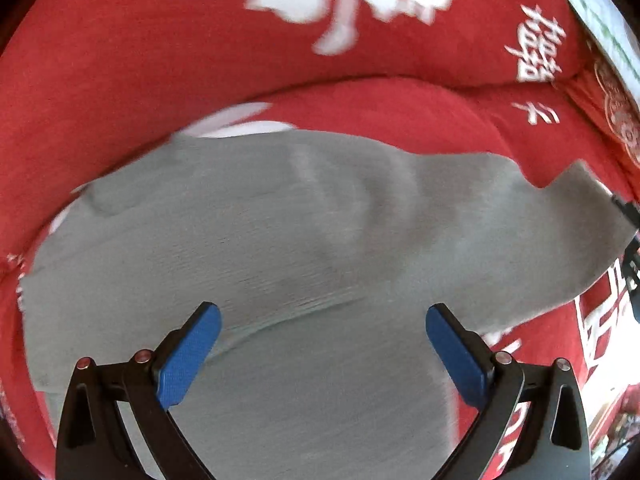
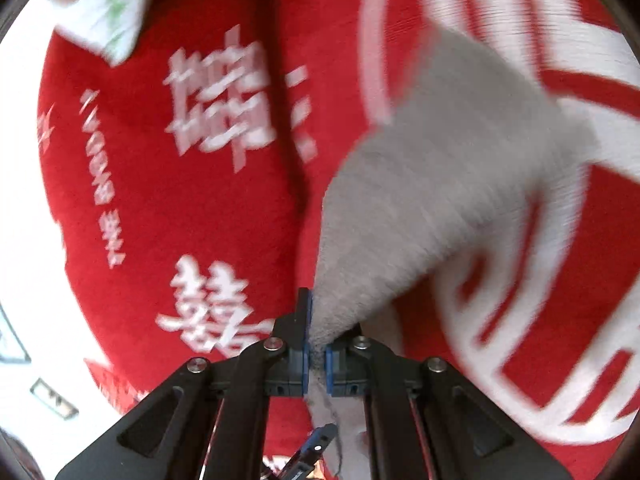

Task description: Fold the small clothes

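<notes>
A small grey knitted garment (image 1: 280, 248) lies spread on a red cloth with white characters (image 1: 140, 60). My left gripper (image 1: 323, 322) is open, its blue pads (image 1: 188, 360) wide apart just above the garment's near part. My right gripper (image 2: 316, 332) is shut on a corner of the grey garment (image 2: 440, 184), which stretches away up and to the right from the jaws. The right gripper's dark body shows at the far right edge of the left wrist view (image 1: 630, 248). Both views are motion-blurred.
The red cloth (image 2: 140, 200) covers the whole work surface. A white packet with green print (image 2: 108, 0) lies at its far edge; it also shows in the left wrist view (image 1: 600, 12). A white surface (image 2: 24, 280) lies beyond the cloth's left edge.
</notes>
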Action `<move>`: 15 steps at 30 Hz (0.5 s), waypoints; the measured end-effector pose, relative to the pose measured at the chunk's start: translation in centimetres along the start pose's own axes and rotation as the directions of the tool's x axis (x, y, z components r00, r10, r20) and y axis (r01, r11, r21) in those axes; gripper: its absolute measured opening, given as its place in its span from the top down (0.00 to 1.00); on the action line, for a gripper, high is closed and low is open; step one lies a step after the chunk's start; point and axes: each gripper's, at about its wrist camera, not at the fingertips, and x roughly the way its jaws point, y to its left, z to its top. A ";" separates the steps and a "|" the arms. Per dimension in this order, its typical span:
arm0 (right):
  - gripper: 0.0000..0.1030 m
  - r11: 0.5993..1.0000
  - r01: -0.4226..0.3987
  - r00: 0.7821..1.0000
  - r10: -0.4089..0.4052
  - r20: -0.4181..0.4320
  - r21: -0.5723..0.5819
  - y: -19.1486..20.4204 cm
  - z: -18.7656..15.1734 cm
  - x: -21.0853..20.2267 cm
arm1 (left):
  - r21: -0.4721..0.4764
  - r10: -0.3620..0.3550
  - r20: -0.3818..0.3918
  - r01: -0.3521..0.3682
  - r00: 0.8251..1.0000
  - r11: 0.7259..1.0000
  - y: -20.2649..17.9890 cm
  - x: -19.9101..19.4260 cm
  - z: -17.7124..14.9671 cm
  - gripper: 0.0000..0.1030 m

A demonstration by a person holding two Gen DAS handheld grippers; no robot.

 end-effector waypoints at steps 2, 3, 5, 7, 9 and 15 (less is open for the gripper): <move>0.95 0.999 -0.030 0.999 0.028 -0.038 -0.040 2.0 -1.1 1.3 | -0.036 0.014 0.008 -0.013 1.000 0.999 2.7 -1.1 -0.9 0.00; 0.95 0.997 -0.047 0.997 0.042 -0.066 -0.067 3.3 -1.9 2.4 | -0.055 0.025 0.012 -0.024 1.000 0.998 4.1 -1.6 -1.2 0.00; 0.95 0.989 -0.060 0.991 0.043 -0.126 -0.134 5.7 -3.6 4.6 | -0.094 0.051 0.016 -0.049 0.999 0.994 6.9 -2.3 -1.7 0.00; 0.94 0.971 -0.077 0.978 0.029 -0.206 -0.227 8.7 -6.1 7.5 | -0.134 0.078 0.017 -0.075 0.997 0.988 9.7 -3.0 -2.6 0.00; 0.94 0.944 -0.093 0.961 0.001 -0.278 -0.318 11.3 -9.0 10.4 | -0.167 0.101 0.013 -0.097 0.995 0.981 12.1 -3.6 -3.5 0.00; 0.93 0.771 -0.123 0.845 -0.249 -0.474 -0.624 15.4 -21.8 20.2 | -0.286 0.144 -0.019 -0.143 0.989 0.948 18.5 -4.5 -8.0 0.00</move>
